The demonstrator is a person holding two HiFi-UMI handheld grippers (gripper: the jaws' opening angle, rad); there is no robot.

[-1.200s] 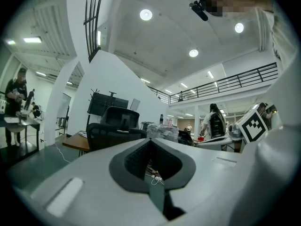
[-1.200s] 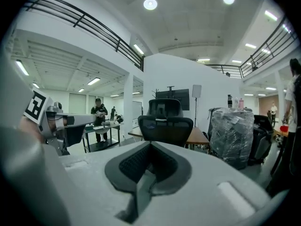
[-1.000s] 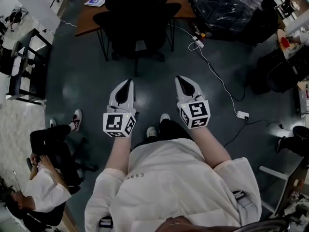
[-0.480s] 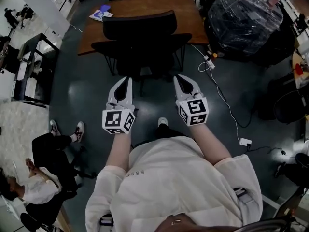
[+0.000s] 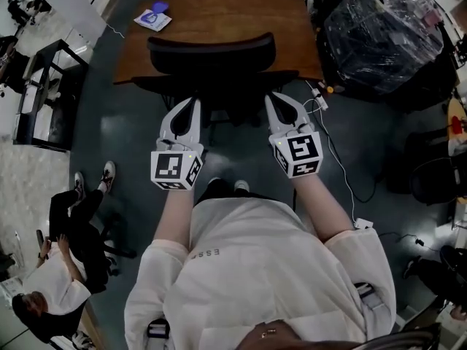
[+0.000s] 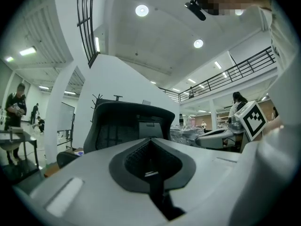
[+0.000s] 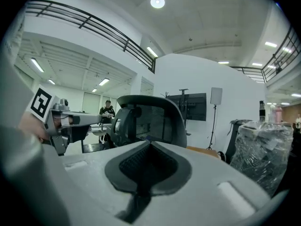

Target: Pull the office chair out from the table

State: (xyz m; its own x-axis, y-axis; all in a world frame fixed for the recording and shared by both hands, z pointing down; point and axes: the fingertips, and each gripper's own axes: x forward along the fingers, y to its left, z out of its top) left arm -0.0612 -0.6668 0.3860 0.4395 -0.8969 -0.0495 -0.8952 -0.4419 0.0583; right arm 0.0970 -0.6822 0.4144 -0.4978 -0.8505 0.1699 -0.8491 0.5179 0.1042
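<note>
Head view, looking steeply down: a person in a white top (image 5: 263,268) is standing on a dark floor and holding out a two-jaw gripper in each hand. The left gripper (image 5: 195,102) and the right gripper (image 5: 272,96) are pointing away from the person, side by side, each with its jaws pressed together and nothing between them. Just beyond their tips, a black office chair (image 5: 211,53) is standing at the near edge of a brown wooden table (image 5: 219,13), with its backrest towards the person. From above, the tips seem to be stopping just short of the chair, though contact is hard to judge. A flat blue and white item (image 5: 153,18) is lying on the table's far left corner. To the right, a large bundle wrapped in clear plastic (image 5: 383,35) is sitting on the floor. At the near left, another person (image 5: 66,261) is sitting.

Left gripper view: the left gripper (image 6: 151,147) is showing its jaws shut, empty. The office chair's mesh backrest (image 6: 131,126) is rising directly ahead. The right gripper (image 6: 221,135) is reaching in alongside at the right.

Right gripper view: the right gripper (image 7: 149,147) is likewise closed on nothing. The office chair (image 7: 150,121) is standing ahead, slightly left, with the left gripper (image 7: 70,121) beside it. A dark screen on a stand (image 7: 188,107) and the wrapped bundle (image 7: 263,145) are showing at the right.
</note>
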